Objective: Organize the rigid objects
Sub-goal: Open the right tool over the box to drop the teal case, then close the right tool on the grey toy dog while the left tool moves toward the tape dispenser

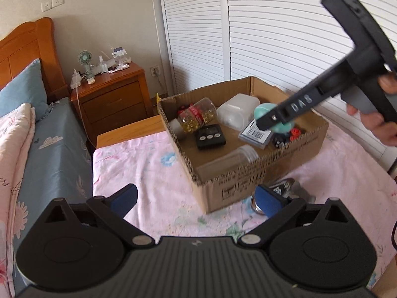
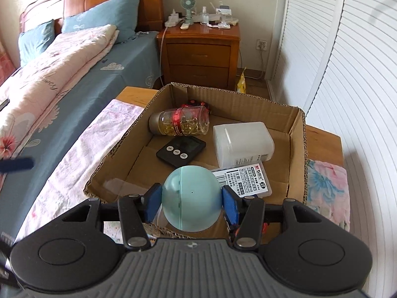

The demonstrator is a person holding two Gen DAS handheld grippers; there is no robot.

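Note:
My right gripper [image 2: 192, 200] is shut on a pale teal ball [image 2: 192, 196] and holds it over the near part of a cardboard box [image 2: 116, 146]. In the left wrist view the ball [image 1: 264, 110] shows above the box [image 1: 248, 188], partly behind the right gripper's finger [image 1: 285, 114]. The box holds a jar of yellow capsules [image 2: 183, 123], a black timer [image 2: 181, 152], a white plastic container [image 2: 242, 144], a labelled flat case [image 2: 245, 180] and a clear jar [image 1: 238, 155]. My left gripper [image 1: 196, 198] is open and empty, in front of the box.
The box stands on a table under a pink floral cloth [image 1: 139, 159]. A shiny object [image 1: 285, 188] lies on the cloth before the box. A bed [image 2: 74, 57] is at the left, a wooden nightstand [image 2: 198, 49] behind, white louvred doors [image 2: 347, 74] at the right.

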